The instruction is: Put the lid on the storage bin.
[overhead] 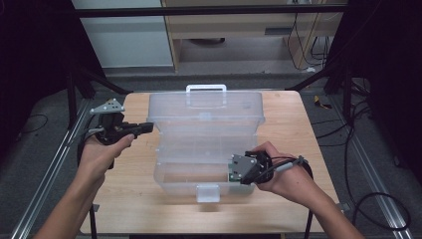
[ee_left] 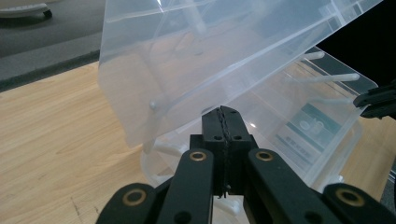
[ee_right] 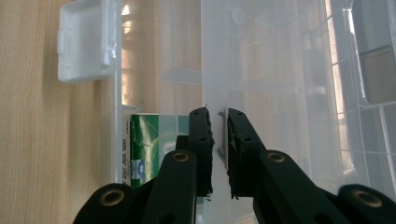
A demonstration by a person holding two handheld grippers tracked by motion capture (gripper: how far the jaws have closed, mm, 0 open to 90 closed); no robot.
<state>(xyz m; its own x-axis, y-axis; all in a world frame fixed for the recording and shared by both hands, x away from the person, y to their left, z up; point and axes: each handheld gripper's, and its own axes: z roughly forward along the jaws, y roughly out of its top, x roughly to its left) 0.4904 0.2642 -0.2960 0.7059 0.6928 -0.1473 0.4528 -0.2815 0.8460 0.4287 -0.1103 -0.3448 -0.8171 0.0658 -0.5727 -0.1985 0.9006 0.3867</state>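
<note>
With the right tool (ee_right: 217, 154) pinching the clear box's (overhead: 209, 144) inner wall and the left tool (ee_left: 226, 126) clenched empty beside the lid (ee_left: 187, 60), we steady the box before moving the lid.

Raised lid (overhead: 205, 108) over the clear box (overhead: 199, 172); bare tabletop (overhead: 137, 196) on both sides.
</note>
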